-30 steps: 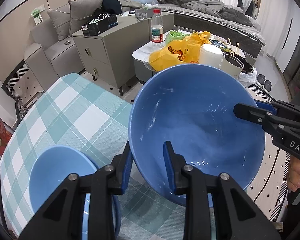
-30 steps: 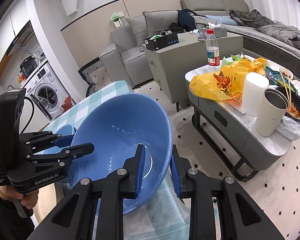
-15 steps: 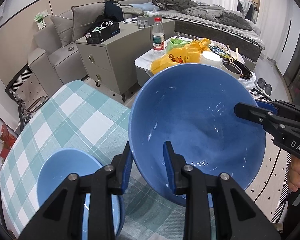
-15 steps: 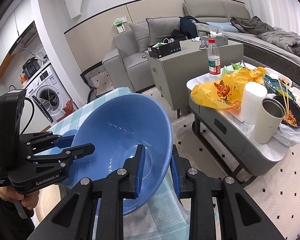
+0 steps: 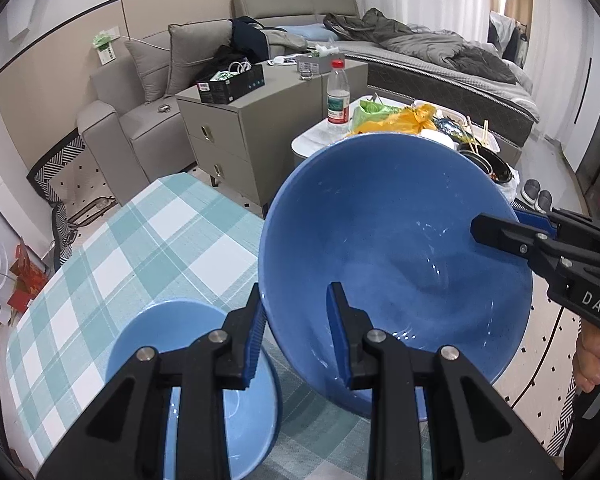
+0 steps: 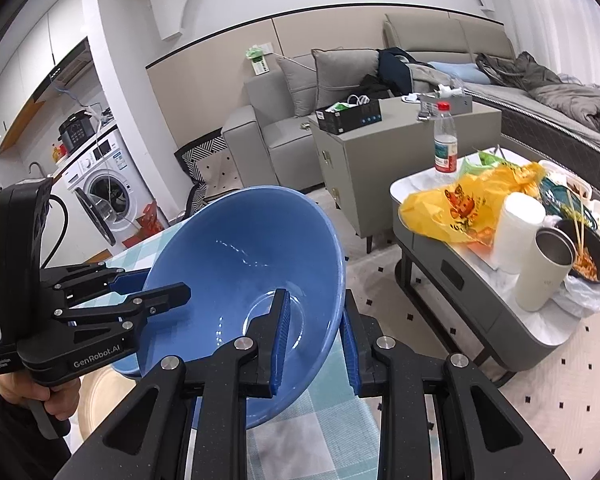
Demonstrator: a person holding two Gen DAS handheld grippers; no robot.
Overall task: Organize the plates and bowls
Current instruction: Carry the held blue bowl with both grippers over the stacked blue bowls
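A large blue bowl (image 5: 400,240) is held tilted in the air above the table with the green checked cloth (image 5: 148,248). My left gripper (image 5: 296,340) is shut on its near rim, one finger inside and one outside. My right gripper (image 6: 314,338) is shut on the opposite rim, seen in the right wrist view on the bowl (image 6: 244,272). A smaller blue bowl (image 5: 148,344) stands on the cloth below my left gripper. In the right wrist view it is hidden behind the big bowl.
A cream plate (image 6: 104,396) lies on the table under the left gripper. Beyond the table edge are a grey cabinet (image 5: 252,140), a sofa (image 5: 132,128) and a cluttered coffee table (image 6: 500,248) with a yellow bag, a cup and a bottle.
Both grippers have lifted the big bowl a little higher. The small bowl and the tablecloth have dropped lower in the left wrist view. Both grips are unchanged.
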